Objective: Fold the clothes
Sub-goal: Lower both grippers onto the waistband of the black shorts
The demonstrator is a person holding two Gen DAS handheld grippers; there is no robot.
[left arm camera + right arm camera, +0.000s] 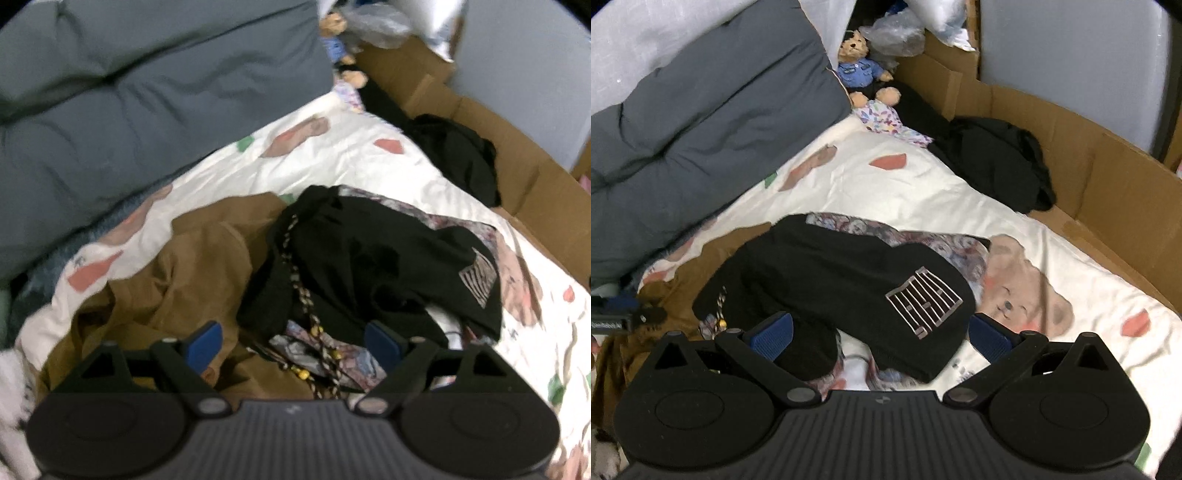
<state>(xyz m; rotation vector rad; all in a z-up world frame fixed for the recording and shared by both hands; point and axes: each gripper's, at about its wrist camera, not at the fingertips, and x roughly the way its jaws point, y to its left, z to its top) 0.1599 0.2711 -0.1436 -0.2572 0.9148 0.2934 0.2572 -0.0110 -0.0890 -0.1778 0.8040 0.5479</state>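
1. Left wrist view: left claw [293, 341] is spread wide with nothing between its blue pads, low over a heap on the bed [351, 162]. A black top [369, 258] lies crumpled beside a brown garment [184, 266], a braided cord [306, 306] trailing across floral cloth [332, 354]. The wide spread looks suited to taking a bunched edge.
2. Right wrist view: right claw [881, 334] is equally wide, empty, straddling the black top's [831, 273] near hem, print [923, 299] facing up. The top is rumpled, not squared. Another black garment [993, 162] sits apart by the cardboard [1108, 177]; whether folded, cannot tell.
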